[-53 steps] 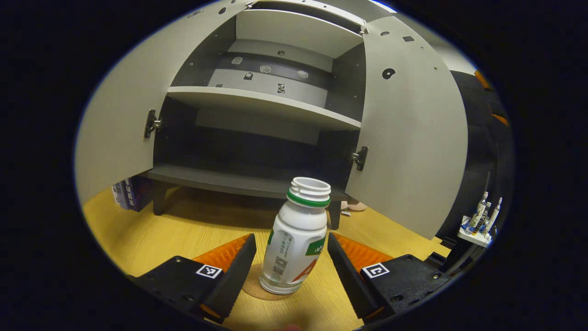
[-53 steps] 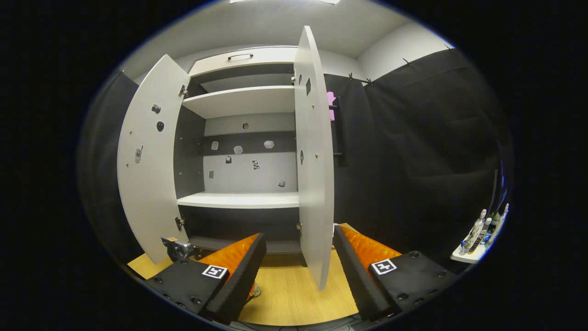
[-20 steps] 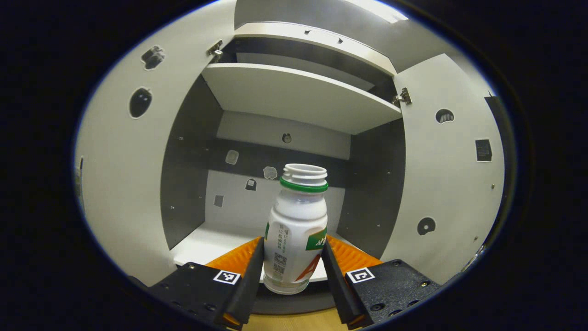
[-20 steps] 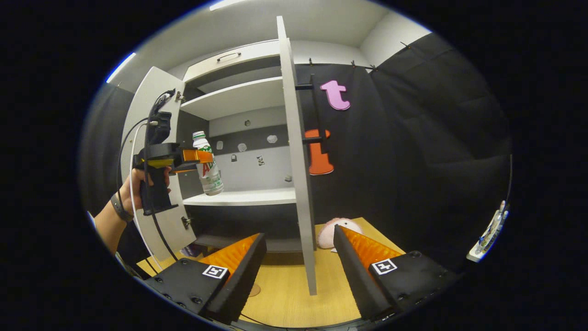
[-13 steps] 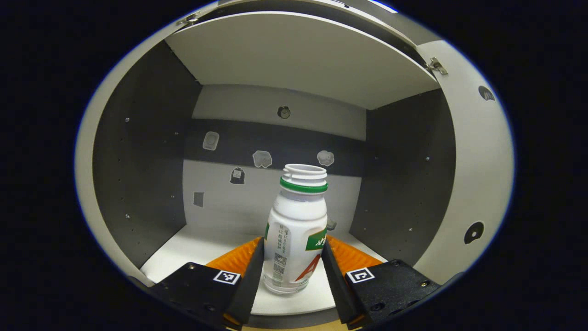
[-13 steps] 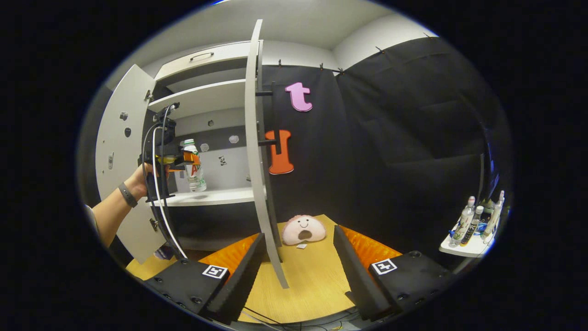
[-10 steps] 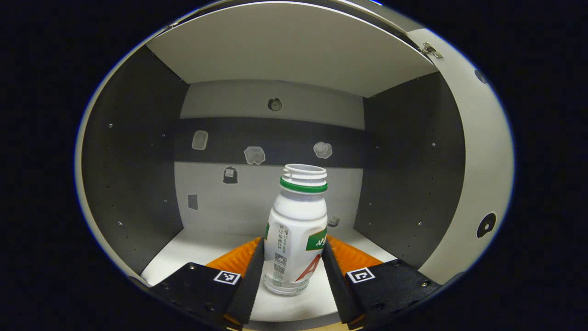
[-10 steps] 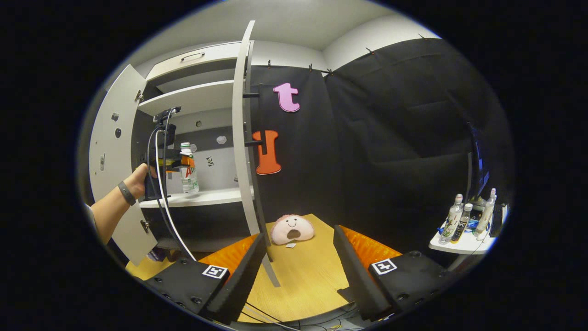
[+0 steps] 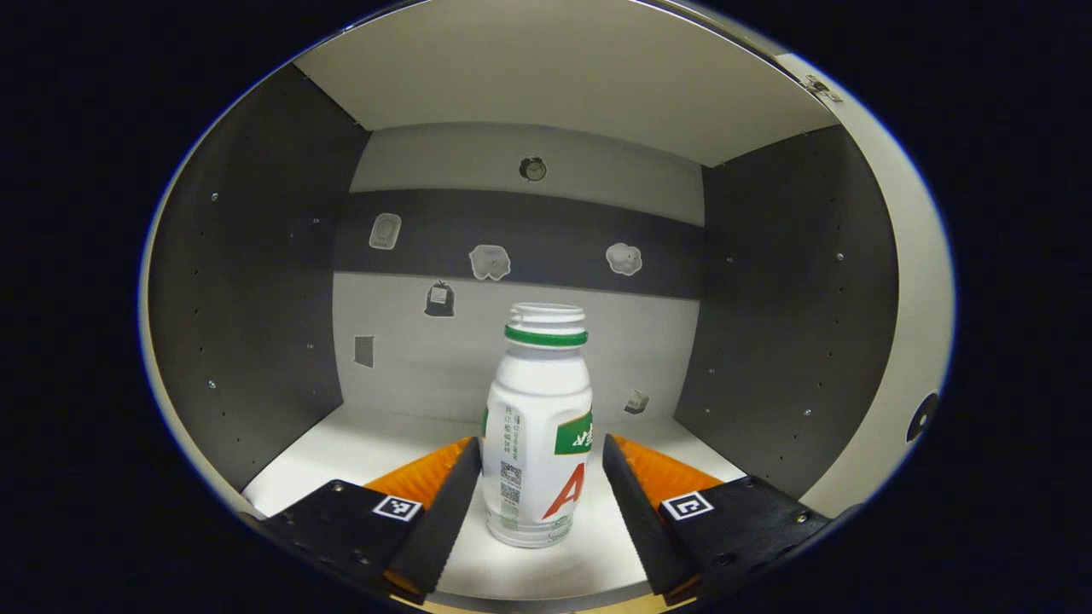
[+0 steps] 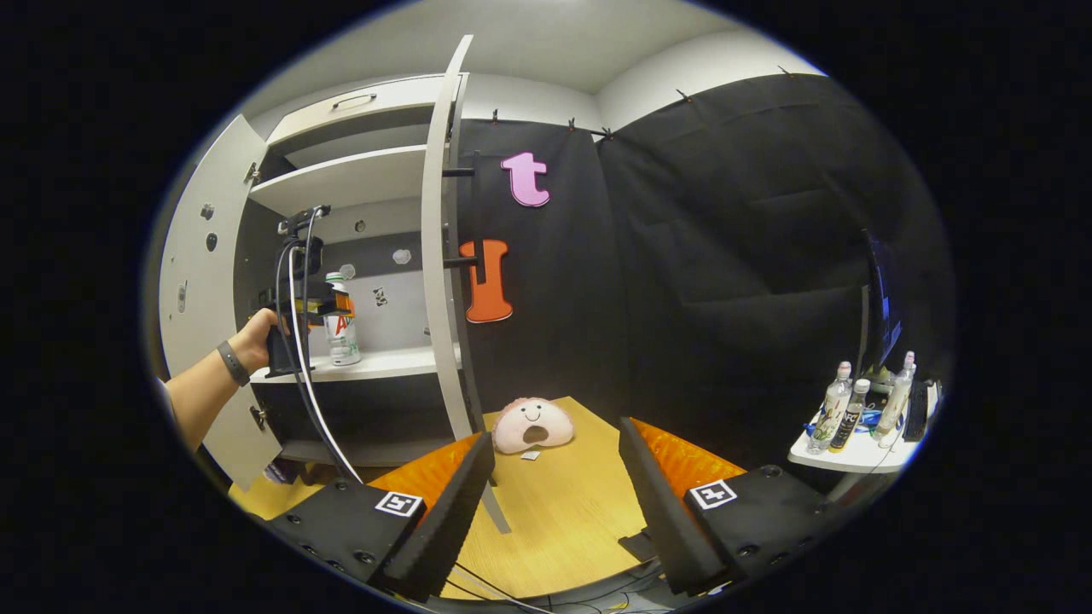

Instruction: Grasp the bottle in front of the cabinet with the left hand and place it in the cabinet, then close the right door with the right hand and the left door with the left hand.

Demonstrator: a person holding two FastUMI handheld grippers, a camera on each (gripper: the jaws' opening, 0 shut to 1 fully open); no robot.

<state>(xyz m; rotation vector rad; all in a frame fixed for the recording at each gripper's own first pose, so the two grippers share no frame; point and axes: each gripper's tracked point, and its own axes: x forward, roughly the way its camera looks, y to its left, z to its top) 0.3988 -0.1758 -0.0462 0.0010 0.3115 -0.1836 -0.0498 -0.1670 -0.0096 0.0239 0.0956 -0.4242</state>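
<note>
The white bottle (image 9: pixel 537 426) with a green neck ring stands upright on the white middle shelf (image 9: pixel 358 443) of the cabinet. My left gripper (image 9: pixel 540 447) is open around it, a thin gap showing on each side between its fingers (image 9: pixel 444 503) and the bottle. The right gripper view has the bottle (image 10: pixel 341 333) on the shelf with the left gripper (image 10: pixel 328 305) and a hand (image 10: pixel 256 337) at it. The right door (image 10: pixel 437 256) stands edge-on and open, the left door (image 10: pixel 192 281) swung wide. My right gripper (image 10: pixel 554 443) is open and holds nothing, in front of the right door.
A pink plush toy (image 10: pixel 531 424) lies on the wooden table (image 10: pixel 563 512) to the right of the cabinet. A small white stand (image 10: pixel 862 452) with several bottles is at the far right. Cables (image 10: pixel 486 584) lie by the table's near edge.
The left gripper carried the bottle from the table onto the middle shelf, then its fingers parted from the bottle. The right gripper swung rightward, to the right door's outer side.
</note>
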